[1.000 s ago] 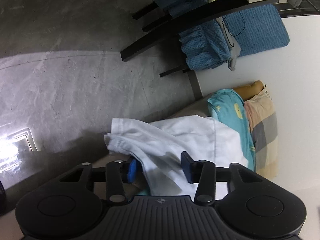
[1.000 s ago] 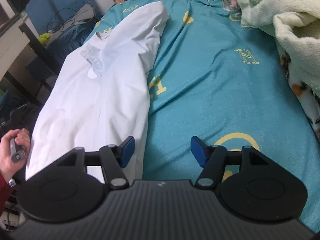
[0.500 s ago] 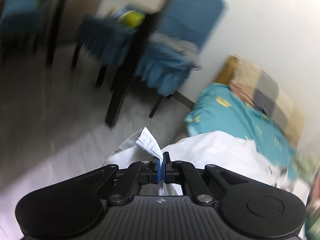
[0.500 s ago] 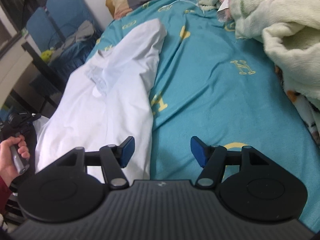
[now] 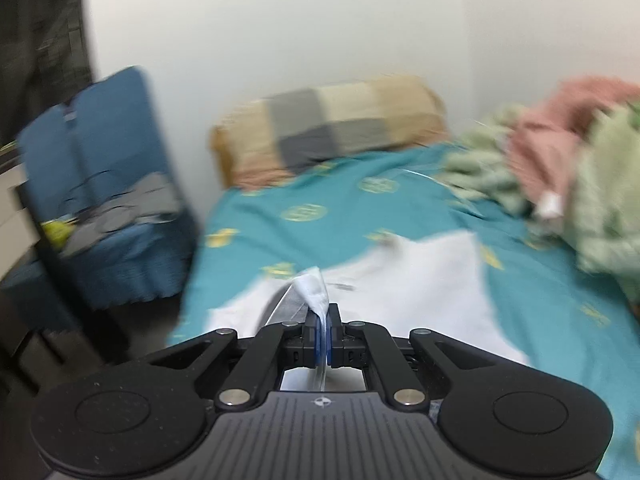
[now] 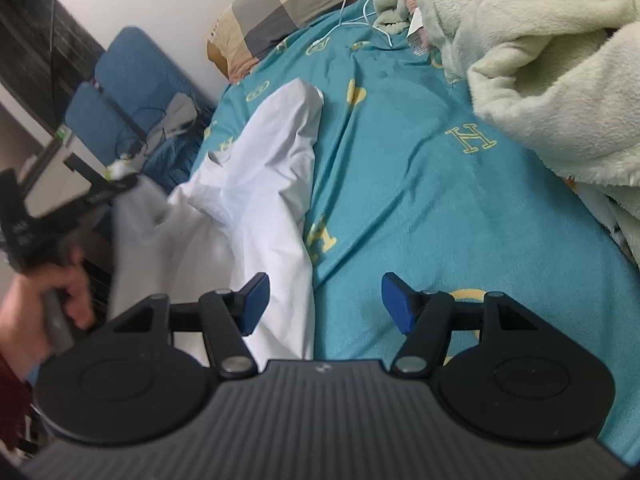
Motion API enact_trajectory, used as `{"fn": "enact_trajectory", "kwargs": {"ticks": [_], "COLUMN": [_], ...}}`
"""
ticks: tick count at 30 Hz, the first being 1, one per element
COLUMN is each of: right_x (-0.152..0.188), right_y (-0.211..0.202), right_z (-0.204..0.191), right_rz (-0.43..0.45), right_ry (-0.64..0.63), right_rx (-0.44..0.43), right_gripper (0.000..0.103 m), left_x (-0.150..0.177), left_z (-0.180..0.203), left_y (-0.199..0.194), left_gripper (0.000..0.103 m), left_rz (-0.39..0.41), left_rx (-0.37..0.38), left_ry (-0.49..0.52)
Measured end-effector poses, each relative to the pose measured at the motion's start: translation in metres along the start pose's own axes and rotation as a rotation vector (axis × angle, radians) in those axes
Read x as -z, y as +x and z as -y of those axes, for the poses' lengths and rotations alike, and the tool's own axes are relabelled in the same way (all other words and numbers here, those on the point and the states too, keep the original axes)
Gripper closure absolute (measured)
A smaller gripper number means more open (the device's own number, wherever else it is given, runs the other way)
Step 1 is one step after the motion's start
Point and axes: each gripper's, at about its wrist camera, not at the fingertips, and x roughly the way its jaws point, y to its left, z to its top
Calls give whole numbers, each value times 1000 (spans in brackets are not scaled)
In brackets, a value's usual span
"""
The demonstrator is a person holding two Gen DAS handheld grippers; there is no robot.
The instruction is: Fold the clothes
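Early stage, judged: no fold completed. Left tongs (image 5: 322, 334) clamped on white shirt (image 6: 256, 184) edge, lifted at 9 o'clock. Right tongs (image 6: 322, 300) apart, empty. Shirt spread rumpled on teal bedsheet (image 6: 420, 184).

Dim, perhaps overhead light; left view motion-blurred, fisheye-bent edges.

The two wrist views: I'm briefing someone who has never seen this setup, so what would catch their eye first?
Probably the white shirt spread along the left side of the teal bedsheet, one corner pinched up by the shut left gripper. Next, the fluffy cream blanket heaped on the right. The right gripper hangs open over the shirt's near edge.
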Motion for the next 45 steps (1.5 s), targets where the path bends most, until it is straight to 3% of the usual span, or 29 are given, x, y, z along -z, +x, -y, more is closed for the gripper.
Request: {"fn": "enact_trajectory", "kwargs": {"ticks": [3, 6, 10, 14, 18, 21, 24, 30, 33, 38, 45], "right_x": [-3, -4, -5, -4, 4, 12, 19, 24, 15, -2, -1], "right_y": [-3, -4, -5, -8, -15, -23, -29, -29, -2, 87, 215], "right_z": [4, 6, 6, -2, -19, -35, -55, -104, -138, -200, -257], "right_rz": [11, 17, 31, 54, 84, 105, 129, 166, 151, 65, -54], "right_ry": [16, 19, 8, -28, -123, -219, -305, -469, -515, -559, -639], "right_rx": [-14, -29, -48, -93, -118, -129, -153, -182, -211, -237, -124], "right_gripper": [37, 37, 37, 37, 37, 38, 38, 38, 38, 41, 42], "left_x": [18, 38, 68, 93, 99, 102, 103, 113, 121, 140, 153], "left_z": [30, 42, 29, 13, 11, 1, -14, -41, -56, -79, -93], "left_y": [13, 14, -31, -117, -188, -217, -229, -234, -235, -224, -192], "left_gripper": [87, 63, 55, 42, 36, 33, 32, 32, 32, 30, 30], "left_rz": [-49, -93, -114, -98, -55, -16, 8, 23, 40, 40, -4], "left_rx": [30, 50, 84, 50, 31, 48, 37, 10, -4, -4, -39], "left_ry": [8, -14, -179, -314, -360, -400, -447, -447, -465, -515, -514]}}
